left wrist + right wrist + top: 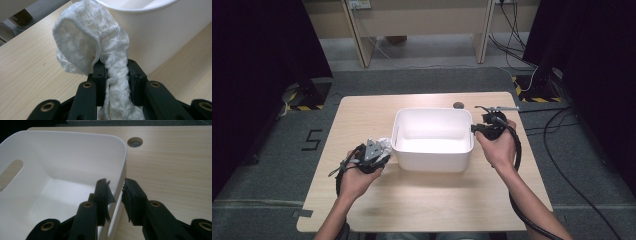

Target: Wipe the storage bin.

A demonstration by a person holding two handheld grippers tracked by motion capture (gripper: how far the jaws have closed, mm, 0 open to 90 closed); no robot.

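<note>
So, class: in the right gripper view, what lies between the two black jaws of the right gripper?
The right gripper straddles the side wall of the white bin; its pads stand apart from the wall.

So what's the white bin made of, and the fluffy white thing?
The bin looks like plastic: smooth, matte white walls, rounded corners and a moulded handle slot. The fluffy thing looks like knitted fabric or stretchy foam netting: an open, lacy mesh you can partly see through, bunched where the left gripper pinches it. The table looks like pale wood, perhaps a laminate, with fine grain lines.
</note>
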